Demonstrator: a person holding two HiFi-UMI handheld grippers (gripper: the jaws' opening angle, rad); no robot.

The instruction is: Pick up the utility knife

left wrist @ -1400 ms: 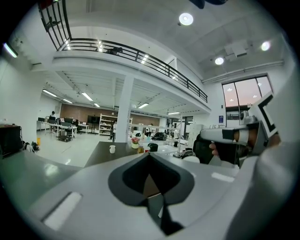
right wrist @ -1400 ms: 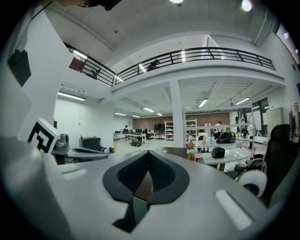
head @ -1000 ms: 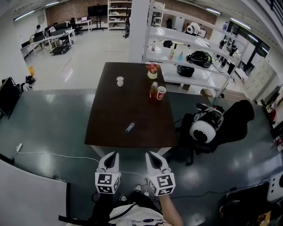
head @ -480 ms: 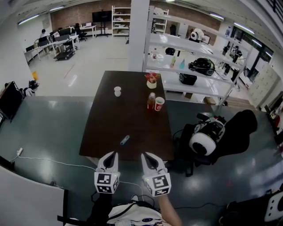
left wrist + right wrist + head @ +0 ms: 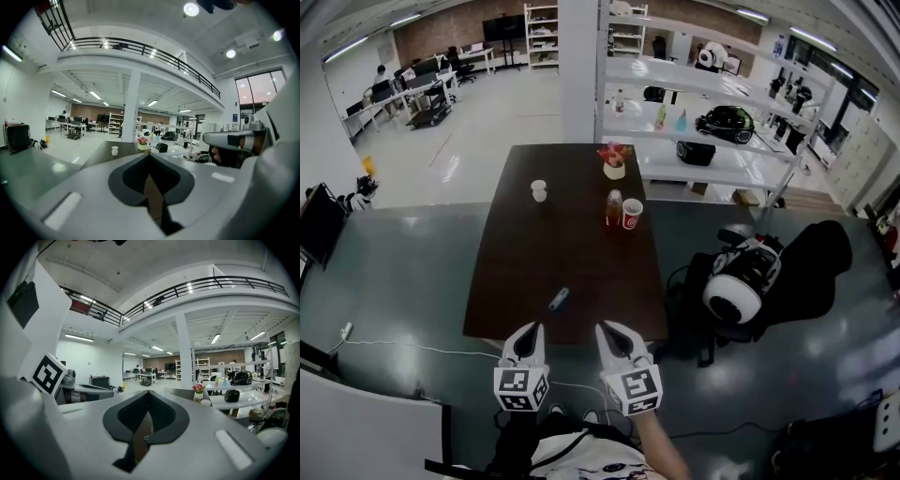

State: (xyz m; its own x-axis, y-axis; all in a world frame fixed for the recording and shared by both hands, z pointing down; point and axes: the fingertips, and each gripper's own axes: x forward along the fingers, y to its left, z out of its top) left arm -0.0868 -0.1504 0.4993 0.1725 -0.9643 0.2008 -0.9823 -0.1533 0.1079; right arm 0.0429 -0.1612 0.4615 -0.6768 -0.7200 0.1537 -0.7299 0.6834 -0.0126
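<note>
Dark brown table (image 5: 581, 234) with the utility knife (image 5: 559, 298) lying untouched near the close edge. Left gripper (image 5: 530, 336) and right gripper (image 5: 609, 336) both pinched fully shut on nothing, hovering just short of that edge, apart from the knife. Basically zero done yet, lol: reaching in, opening up and grabbing all left.

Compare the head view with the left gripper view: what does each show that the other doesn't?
Only the head view shows the utility knife, lying near the front edge of the dark table, ahead of the left gripper and the right gripper. Only the left gripper view shows the balcony railing overhead, and that gripper's jaws shut together with nothing between them. Both show the dark table, the white cup, the flower pot and the white shelving.
</note>
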